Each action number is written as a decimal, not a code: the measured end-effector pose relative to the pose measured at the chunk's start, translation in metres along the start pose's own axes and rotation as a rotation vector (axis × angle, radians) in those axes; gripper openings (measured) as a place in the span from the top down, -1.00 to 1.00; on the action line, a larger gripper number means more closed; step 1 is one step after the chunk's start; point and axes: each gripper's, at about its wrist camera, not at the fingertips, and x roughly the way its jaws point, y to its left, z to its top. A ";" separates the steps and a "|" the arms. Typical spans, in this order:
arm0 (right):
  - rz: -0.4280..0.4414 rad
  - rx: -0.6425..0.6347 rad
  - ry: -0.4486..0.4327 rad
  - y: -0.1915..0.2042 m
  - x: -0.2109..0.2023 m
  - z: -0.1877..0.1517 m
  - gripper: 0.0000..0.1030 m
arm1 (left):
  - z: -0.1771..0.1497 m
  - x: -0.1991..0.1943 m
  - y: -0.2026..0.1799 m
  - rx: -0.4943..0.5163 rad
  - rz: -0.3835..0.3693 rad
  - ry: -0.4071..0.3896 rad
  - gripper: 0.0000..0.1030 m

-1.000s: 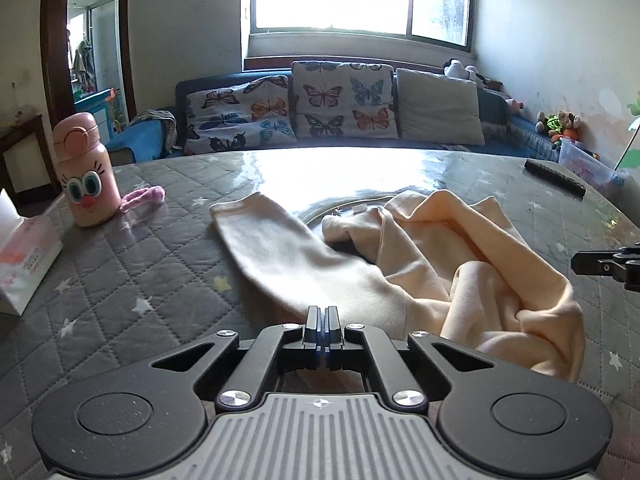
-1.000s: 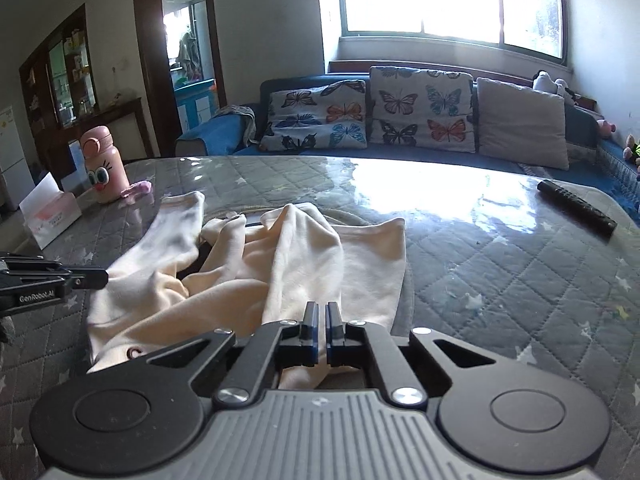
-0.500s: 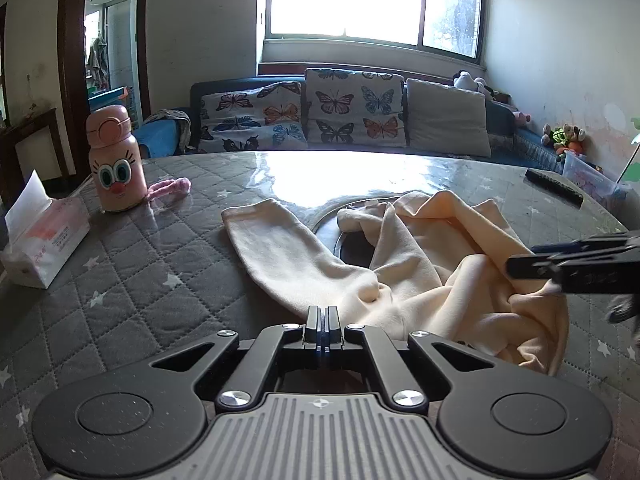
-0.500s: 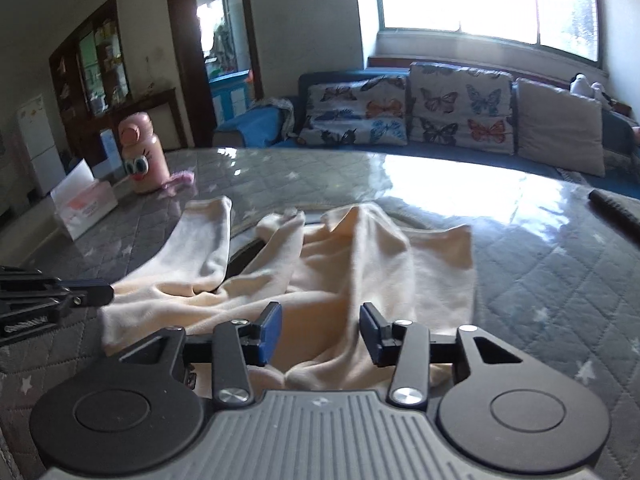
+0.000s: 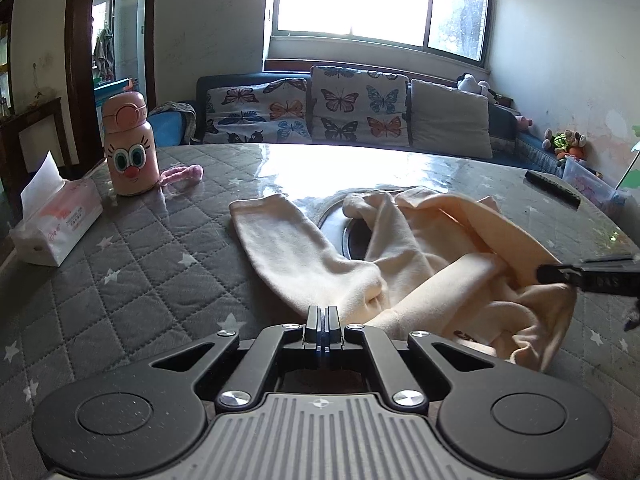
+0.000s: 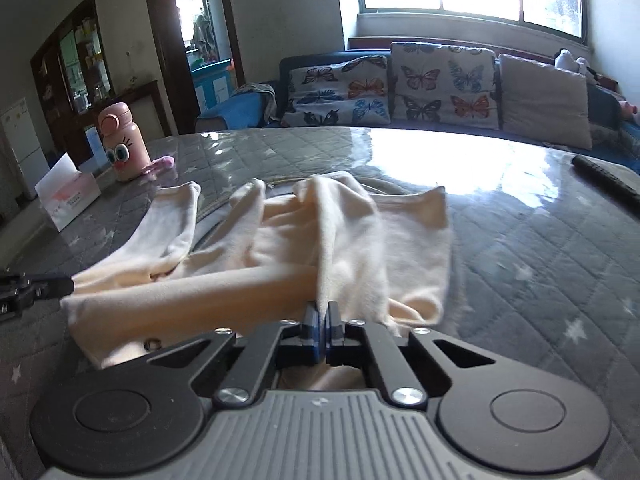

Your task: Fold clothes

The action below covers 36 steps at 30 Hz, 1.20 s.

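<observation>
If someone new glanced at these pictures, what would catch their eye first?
The rumpled cream garment sprawled mid-table, with the left gripper and right gripper each shut on its near edge. Next, the pink cartoon-faced bottle standing at the table's far left beside a tissue box.

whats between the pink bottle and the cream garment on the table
Only bare grey quilted cover lies between the pink bottle and the cream garment; the left wrist view shows it.
</observation>
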 end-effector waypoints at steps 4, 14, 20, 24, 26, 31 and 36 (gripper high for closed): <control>-0.003 -0.002 0.021 -0.009 -0.026 -0.018 0.96 | -0.012 -0.015 0.000 0.004 -0.015 0.016 0.97; -0.008 -0.020 0.101 -0.021 -0.068 -0.042 0.69 | -0.038 -0.033 0.010 0.010 -0.047 0.103 0.95; -0.003 -0.109 0.025 -0.004 -0.059 -0.005 0.39 | -0.016 -0.033 0.018 0.018 -0.010 0.037 0.78; -0.001 -0.187 -0.001 0.011 -0.026 0.019 0.36 | 0.002 -0.016 0.026 0.002 0.047 0.010 0.31; 0.002 -0.227 0.001 0.020 -0.008 0.027 0.36 | 0.008 -0.003 0.032 -0.001 0.070 0.011 0.22; 0.021 -0.293 0.019 0.040 0.035 0.046 0.36 | 0.023 0.031 0.045 0.002 0.146 0.025 -0.06; 0.036 -0.294 0.060 0.046 0.072 0.057 0.36 | 0.035 0.062 0.059 -0.035 0.197 0.044 -0.17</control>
